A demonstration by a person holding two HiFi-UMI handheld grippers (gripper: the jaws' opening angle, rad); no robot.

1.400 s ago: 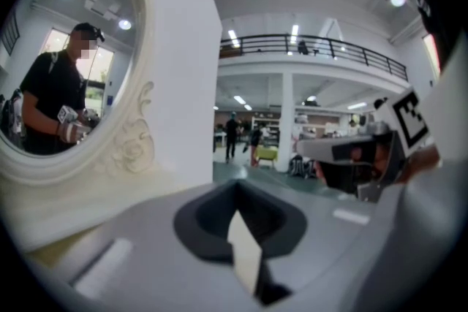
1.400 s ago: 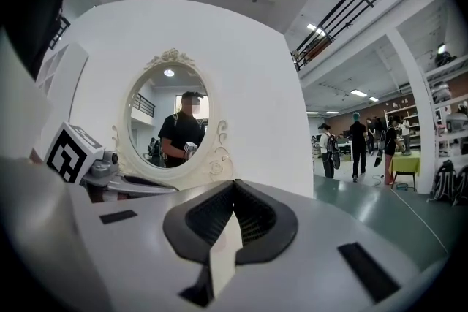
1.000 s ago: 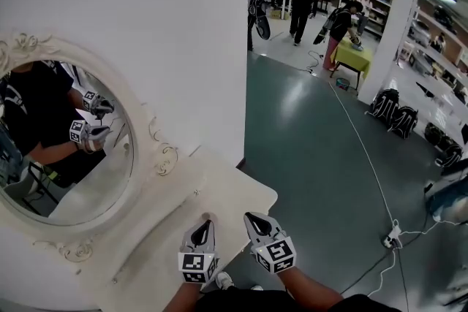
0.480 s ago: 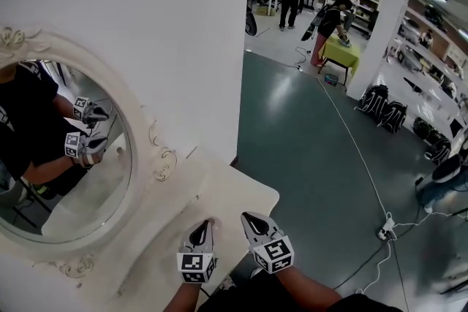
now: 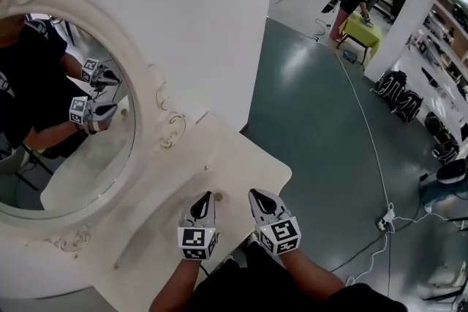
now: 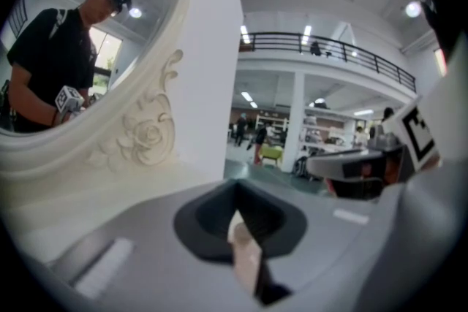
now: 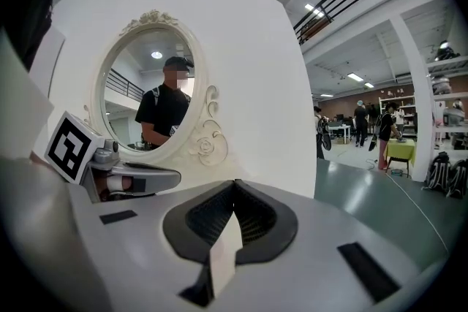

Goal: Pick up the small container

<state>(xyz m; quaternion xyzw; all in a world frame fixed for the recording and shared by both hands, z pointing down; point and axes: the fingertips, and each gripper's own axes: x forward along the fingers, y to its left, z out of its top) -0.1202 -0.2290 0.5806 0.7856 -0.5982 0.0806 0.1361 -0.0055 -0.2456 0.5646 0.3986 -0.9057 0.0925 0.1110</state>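
A small round pale thing (image 5: pixel 219 196), possibly the small container, sits on the white dressing table (image 5: pixel 248 157) near its front edge. It is too small to make out more. My left gripper (image 5: pixel 204 198) hovers just left of it, shut with nothing between its jaws, which meet in the left gripper view (image 6: pixel 235 192). My right gripper (image 5: pixel 257 194) is just right of it, also shut and empty, with its jaws together in the right gripper view (image 7: pixel 234 186). Both point toward the mirror and wall.
An oval mirror (image 5: pixel 66 120) in an ornate white frame stands at the table's back left against a white wall (image 5: pixel 183 4). It reflects the person and both grippers. Right of the table, grey floor (image 5: pixel 329 128) runs to a cable, bags and people far back.
Both grippers have sunk a little toward the tabletop and stay shut. The head view has shifted, so the mirror and table now sit higher and further right.
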